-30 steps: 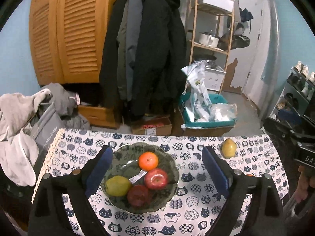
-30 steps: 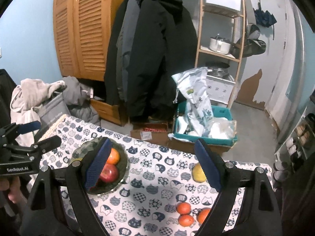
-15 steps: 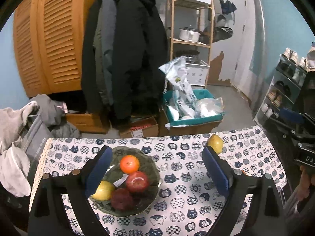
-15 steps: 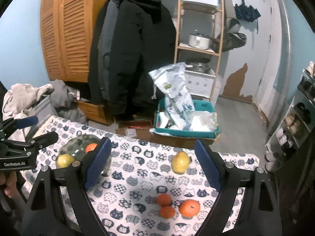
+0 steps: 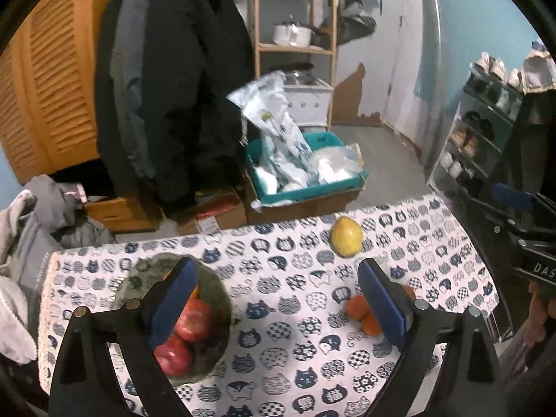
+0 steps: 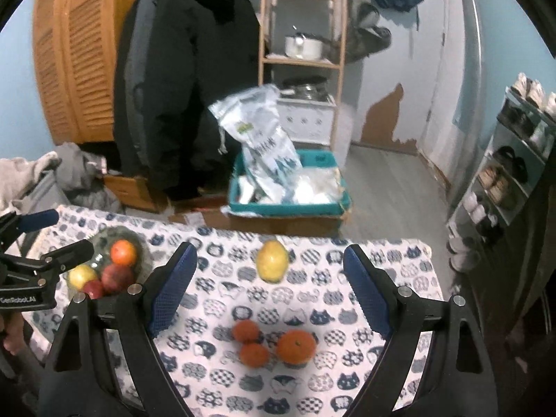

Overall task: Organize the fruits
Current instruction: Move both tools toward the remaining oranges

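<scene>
A green glass bowl (image 5: 212, 299) (image 6: 139, 243) holds red apples (image 5: 189, 316), an orange (image 6: 122, 252) and a yellow pear (image 6: 80, 275). A loose yellow pear (image 5: 346, 236) (image 6: 272, 260) lies near the table's far edge. Three oranges (image 6: 274, 342) lie in a cluster on the cat-print cloth (image 6: 312, 305); in the left wrist view they (image 5: 359, 307) sit partly behind the right finger. My left gripper (image 5: 278, 305) hangs open over the cloth between bowl and oranges. My right gripper (image 6: 269, 292) is open above the oranges, empty.
Beyond the table's far edge are a teal crate of bags (image 6: 288, 187), hanging dark coats (image 6: 187, 80), a wooden shelf (image 6: 302, 55) and a louvred cupboard (image 5: 45, 90). A shoe rack (image 6: 514, 160) stands right. Clothes (image 5: 31, 222) pile up left.
Both grippers have swung rightward across the table: the bowl has slid to the left in both views, and the loose pear and oranges have come into the middle. Both jaws stayed open.
</scene>
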Tool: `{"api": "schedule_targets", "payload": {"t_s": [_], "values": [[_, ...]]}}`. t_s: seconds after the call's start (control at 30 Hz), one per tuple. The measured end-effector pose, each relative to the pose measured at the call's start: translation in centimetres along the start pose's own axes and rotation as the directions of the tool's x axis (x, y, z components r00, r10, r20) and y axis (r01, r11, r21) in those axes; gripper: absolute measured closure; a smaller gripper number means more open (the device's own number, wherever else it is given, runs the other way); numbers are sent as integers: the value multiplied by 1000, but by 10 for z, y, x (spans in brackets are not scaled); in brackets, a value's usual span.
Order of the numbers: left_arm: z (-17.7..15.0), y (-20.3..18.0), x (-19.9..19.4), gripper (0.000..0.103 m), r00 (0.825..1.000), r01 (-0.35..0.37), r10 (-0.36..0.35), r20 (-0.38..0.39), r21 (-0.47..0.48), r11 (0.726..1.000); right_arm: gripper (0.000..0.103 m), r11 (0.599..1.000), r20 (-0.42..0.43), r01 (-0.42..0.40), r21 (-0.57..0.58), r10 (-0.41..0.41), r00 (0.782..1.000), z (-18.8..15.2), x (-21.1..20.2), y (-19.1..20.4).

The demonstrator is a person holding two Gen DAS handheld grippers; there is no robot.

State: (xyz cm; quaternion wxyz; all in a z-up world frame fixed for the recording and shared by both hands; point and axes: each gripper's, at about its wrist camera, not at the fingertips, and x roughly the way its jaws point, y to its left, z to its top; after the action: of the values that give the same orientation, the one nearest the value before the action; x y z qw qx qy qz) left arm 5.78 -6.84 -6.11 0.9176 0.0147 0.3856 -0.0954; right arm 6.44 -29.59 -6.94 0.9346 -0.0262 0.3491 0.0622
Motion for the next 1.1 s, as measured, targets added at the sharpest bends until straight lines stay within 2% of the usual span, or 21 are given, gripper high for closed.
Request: {"api": "schedule_targets", "payload": {"t_s": [0.27,0.5,0.7,1.1], "values": [[-13,-17,52,8,994,23,-25,-105,-12,1000,16,999,-142,38,26,-34,989,-31,45,-24],[-26,-21,95,9,978,44,-54,-202,-54,998,17,997,-274,40,66,-21,962,-63,87,-35],[-36,-28,119,9,972,13,-18,-235,-24,1000,17,995,-337,52,81,-22,941,-83,111,-40],[-63,-36,167,9,946,-22,25,-324,13,1000,18,993,-450,65,97,-14,893,-115,152,-42]]}}
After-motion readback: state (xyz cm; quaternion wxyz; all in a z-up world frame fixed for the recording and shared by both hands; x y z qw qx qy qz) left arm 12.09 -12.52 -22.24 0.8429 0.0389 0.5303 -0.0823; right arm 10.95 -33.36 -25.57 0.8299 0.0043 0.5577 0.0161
